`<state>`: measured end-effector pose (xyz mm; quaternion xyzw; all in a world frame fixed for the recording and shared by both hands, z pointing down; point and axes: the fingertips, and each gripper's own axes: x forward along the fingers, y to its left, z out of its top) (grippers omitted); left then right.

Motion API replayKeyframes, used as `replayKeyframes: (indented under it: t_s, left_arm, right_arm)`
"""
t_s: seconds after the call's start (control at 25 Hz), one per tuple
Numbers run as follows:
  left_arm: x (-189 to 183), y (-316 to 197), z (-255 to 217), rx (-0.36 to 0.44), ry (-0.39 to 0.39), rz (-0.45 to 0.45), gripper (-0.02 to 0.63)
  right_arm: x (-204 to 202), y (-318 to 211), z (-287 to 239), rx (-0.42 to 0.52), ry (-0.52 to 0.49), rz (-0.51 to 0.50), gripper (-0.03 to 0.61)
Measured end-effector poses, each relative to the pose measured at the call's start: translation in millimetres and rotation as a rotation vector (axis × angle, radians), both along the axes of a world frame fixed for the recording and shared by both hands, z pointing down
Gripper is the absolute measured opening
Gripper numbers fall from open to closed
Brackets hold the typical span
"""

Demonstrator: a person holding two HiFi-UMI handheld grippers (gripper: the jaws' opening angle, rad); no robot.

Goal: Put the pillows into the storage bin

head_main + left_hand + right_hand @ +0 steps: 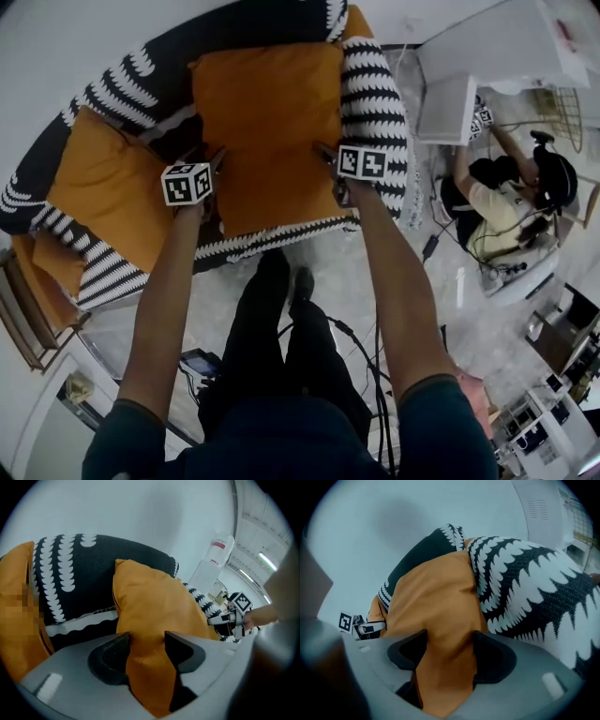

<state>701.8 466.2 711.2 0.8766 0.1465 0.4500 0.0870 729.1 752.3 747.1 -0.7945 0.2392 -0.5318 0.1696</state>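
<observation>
Left gripper (146, 641) and right gripper (450, 641) straddle orange pillow (267, 122).

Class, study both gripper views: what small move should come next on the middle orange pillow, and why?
Probably close both grippers: the left gripper and right gripper stand open with fabric of the orange pillow already between their jaws, so a grip looks ready.

The black-and-white patterned sofa (375, 112) bears one orange pillow (267, 122) on its middle seat and a second orange pillow (108, 187) at its left end.
</observation>
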Motion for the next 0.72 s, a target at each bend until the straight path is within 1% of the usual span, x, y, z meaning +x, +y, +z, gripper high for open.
replayKeyframes:
  t_s: [0.12, 0.2, 0.28, 0.32, 0.4, 0.44, 0.48, 0.6, 0.72]
  left_arm:
    - [4.5, 1.1, 11.4, -0.003, -0.009, 0.0, 0.217]
    - [5.9, 1.6, 14.5, -0.01, -0.003, -0.011, 0.2]
    - [6.3, 2.8, 14.8, -0.019, 0.005, -0.032, 0.169]
    - [6.2, 3.5, 13.3, -0.02, 0.01, -0.042, 0.142]
    - [5.7, 5.1, 5.3, -0.014, 0.03, -0.054, 0.059]
    - [4.9, 6.2, -0.7, -0.01, 0.045, -0.056, 0.031]
    - [3.4, 7.4, -7.3, -0.005, 0.061, -0.055, 0.017]
    - [-4.5, 9.5, -27.2, 0.002, 0.105, -0.056, 0.01]
    - [-14.4, 9.3, -47.3, 0.001, 0.145, -0.065, 0.008]
  right_arm:
    - [2.0, -6.3, 9.7, -0.016, -0.006, -0.009, 0.298]
    - [0.6, -9.0, 11.8, -0.029, 0.001, -0.027, 0.276]
    - [-1.3, -10.4, 10.4, -0.052, 0.016, -0.067, 0.211]
    - [-2.6, -10.6, 8.2, -0.068, 0.027, -0.089, 0.17]
    - [-5.0, -10.2, 0.8, -0.103, 0.059, -0.116, 0.091]
    - [-5.9, -9.5, -4.9, -0.118, 0.08, -0.117, 0.056]
    - [-7.0, -8.6, -11.7, -0.129, 0.103, -0.109, 0.036]
    - [-13.0, -5.6, -35.0, -0.13, 0.164, -0.062, 0.017]
    - [-22.8, -3.8, -60.2, -0.098, 0.219, -0.013, 0.015]
